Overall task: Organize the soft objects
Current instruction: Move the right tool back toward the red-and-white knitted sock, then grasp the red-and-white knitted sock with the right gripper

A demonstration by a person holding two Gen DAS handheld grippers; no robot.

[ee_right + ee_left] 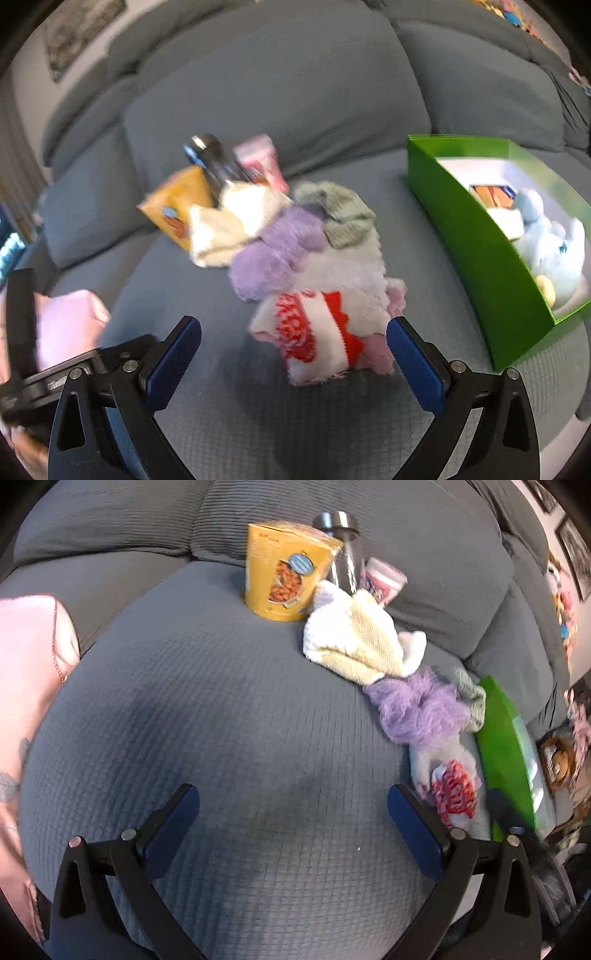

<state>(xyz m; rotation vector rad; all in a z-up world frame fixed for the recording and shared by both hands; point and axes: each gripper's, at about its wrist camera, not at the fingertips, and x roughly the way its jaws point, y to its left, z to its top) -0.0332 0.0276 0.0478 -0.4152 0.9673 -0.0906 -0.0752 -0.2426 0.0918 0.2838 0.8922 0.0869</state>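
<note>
Now both of your grippers are spread wide and hold nothing. Your left gripper (293, 819) hovers over the bare grey sofa cushion (184, 720), with its blue pads apart. Your right gripper (294, 350) is also wide, and the red and white sock (310, 332) lies just in front of it, between the two fingers but not touched by them.

The soft things lie in one heap on the cushion. Behind the red and white sock there is a pale fluffy cloth (347, 269), then a purple fluffy piece (273, 251), a grey-green sock (340, 210) and a cream and white cloth (229, 225) at the far left of the heap. A yellow box (284, 572), a clear bottle with a metal cap (343, 542) and a pink cup (382, 579) stand at the far side, touching the heap.

On the right of the heap stands a green box (472, 229), near but apart from it. Inside it you can see a light blue plush toy (550, 240) and a small carton.

A pink cloth (26, 664) is at the left edge.
</note>
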